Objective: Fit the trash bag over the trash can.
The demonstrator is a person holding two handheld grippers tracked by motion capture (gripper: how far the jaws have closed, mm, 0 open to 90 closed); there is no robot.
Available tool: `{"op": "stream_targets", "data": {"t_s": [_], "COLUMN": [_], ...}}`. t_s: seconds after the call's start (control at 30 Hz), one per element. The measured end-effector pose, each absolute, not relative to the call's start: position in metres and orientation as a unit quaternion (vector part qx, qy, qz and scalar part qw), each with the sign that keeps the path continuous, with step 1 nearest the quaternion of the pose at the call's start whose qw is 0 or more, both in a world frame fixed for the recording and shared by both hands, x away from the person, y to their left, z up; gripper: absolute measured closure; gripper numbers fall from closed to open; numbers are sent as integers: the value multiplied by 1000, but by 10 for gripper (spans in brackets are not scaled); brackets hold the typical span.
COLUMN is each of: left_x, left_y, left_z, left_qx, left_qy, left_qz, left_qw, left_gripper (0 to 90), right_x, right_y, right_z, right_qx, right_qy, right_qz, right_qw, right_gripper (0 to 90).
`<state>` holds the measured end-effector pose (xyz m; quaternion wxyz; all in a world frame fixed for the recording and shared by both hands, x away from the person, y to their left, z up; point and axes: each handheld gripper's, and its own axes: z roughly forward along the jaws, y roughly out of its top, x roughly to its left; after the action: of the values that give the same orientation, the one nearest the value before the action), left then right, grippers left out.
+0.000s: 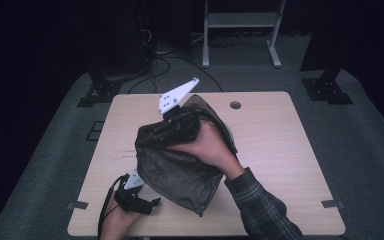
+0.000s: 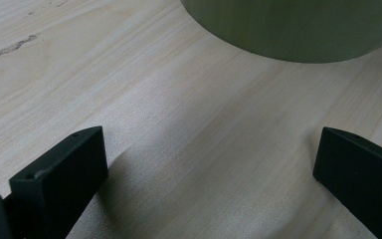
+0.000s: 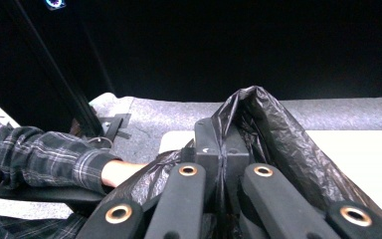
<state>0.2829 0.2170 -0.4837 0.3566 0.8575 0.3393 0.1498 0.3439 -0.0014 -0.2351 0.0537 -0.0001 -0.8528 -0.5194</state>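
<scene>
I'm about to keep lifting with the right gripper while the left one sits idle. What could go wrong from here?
The right gripper pinches only a thin fold of the black plastic bag, so the film may tear or slip out. The left gripper stands open on the table, so nothing steadies the bag's hanging end if it swings.

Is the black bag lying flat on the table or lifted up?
Lifted up. The right gripper is shut on a bunched fold of the black bag, which hangs from it over the table.
</scene>
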Motion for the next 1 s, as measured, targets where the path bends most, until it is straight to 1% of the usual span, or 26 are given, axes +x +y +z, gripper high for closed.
{"op": "stream_targets", "data": {"t_s": [0.23,0.37,0.47,0.6,1.0], "left_x": [283,283,283,283,283], "left_y": [217,217,217,217,217], "left_z": [-484,-484,-484,-484,-483], "left_qx": [857,857,858,858,858], "left_qy": [339,339,339,339,340], "left_qz": [150,150,149,149,151], "left_qw": [357,357,357,357,354], "left_gripper": [0,0,0,0,0], "right_x": [336,340,345,341,306], "right_y": [15,-1,-16,-22,5], "right_z": [-237,-240,-243,-246,-250], "right_qx": [9,-9,-25,-29,-13], "right_qy": [-854,-856,-851,-851,-853], "right_qz": [-516,-515,-522,-523,-521], "right_qw": [56,49,52,49,44], "right_gripper": [891,892,892,892,891]}}
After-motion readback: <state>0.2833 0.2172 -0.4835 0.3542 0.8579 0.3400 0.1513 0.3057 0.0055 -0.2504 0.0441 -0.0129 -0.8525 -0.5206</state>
